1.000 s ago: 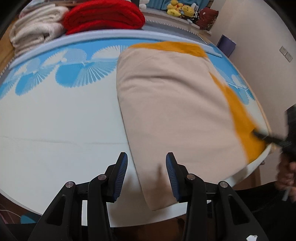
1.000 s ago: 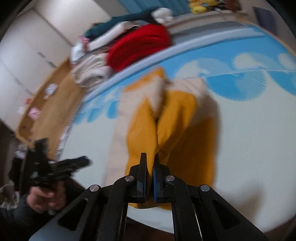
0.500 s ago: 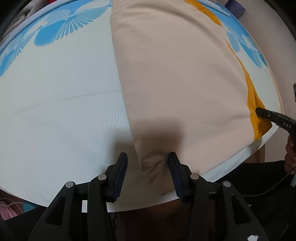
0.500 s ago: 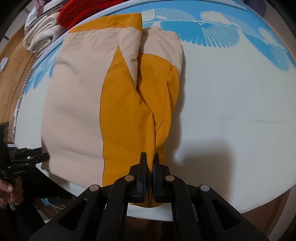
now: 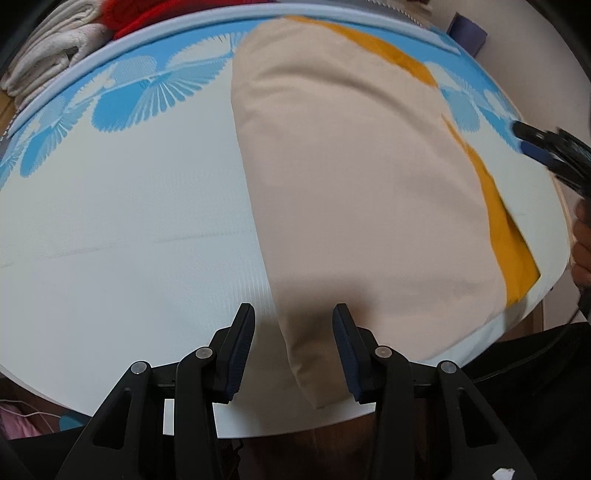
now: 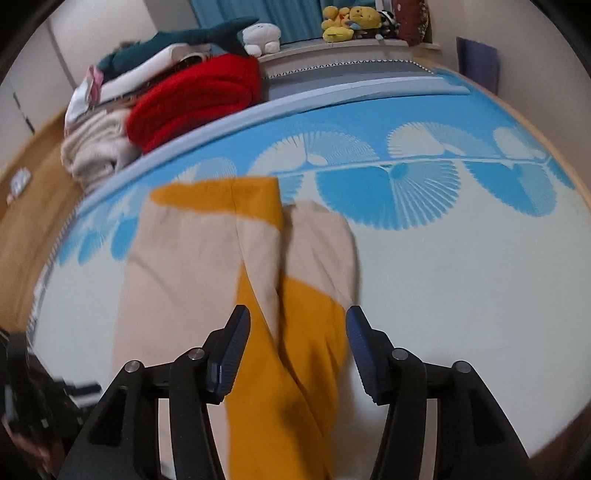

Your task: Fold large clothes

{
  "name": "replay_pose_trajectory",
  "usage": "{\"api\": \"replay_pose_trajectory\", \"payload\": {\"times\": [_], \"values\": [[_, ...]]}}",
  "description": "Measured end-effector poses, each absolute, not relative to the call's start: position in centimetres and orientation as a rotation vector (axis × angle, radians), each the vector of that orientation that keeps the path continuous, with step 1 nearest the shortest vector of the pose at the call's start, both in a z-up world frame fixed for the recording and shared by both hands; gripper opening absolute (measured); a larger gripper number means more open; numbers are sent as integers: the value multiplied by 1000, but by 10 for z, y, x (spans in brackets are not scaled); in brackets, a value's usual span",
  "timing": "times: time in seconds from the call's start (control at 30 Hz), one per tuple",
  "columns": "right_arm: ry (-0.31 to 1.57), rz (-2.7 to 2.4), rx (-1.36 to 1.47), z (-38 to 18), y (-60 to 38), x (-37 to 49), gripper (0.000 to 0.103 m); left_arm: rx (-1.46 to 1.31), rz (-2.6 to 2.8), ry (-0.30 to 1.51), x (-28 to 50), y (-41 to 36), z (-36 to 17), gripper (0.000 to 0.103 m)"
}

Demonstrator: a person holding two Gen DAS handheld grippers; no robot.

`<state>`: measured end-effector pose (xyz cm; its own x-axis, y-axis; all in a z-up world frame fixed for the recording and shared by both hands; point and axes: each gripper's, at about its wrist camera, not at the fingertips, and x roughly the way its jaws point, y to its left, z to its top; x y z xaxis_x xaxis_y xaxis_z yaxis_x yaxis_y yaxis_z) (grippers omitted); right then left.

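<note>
No writing or label can be read anywhere on the beige-and-orange garment (image 5: pixel 354 177), which lies spread flat on the white mat with blue fan prints (image 5: pixel 122 229). Its near beige corner sits between the partly open, closing jaws of the left gripper (image 5: pixel 293 345), pads not pressing it, while the right gripper (image 6: pixel 298 345) has jaws opening with the orange fold lying loose between them. Beyond the mat's far edge are a red blanket (image 6: pixel 195 99), cream folded towels (image 6: pixel 96 151) and plush toys (image 6: pixel 351 22).
</note>
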<state>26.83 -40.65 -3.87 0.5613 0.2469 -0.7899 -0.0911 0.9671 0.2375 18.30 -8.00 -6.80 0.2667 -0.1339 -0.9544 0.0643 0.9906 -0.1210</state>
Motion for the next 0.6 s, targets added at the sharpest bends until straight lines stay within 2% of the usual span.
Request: {"api": "replay_pose_trajectory", "payload": {"times": [0.27,0.43,0.47,0.5,0.57,0.6], "values": [[1040,224,418,-82,-390,354,55,-129,-103,1263,195,-60,-62,39],[1099,235,460,-109,-377,388,53,-151,-127,1263,203,-61,-63,39],[1089,265,475,-107,-375,391,42,-149,-131,1266,203,-62,-64,39],[1077,295,487,-105,-375,392,2,-150,-138,1273,204,-64,-67,39],[975,323,507,-87,-382,389,3,-161,-151,1297,204,-69,-73,39],[964,306,512,-86,-388,389,2,-169,-160,1309,205,-70,-76,43]]}}
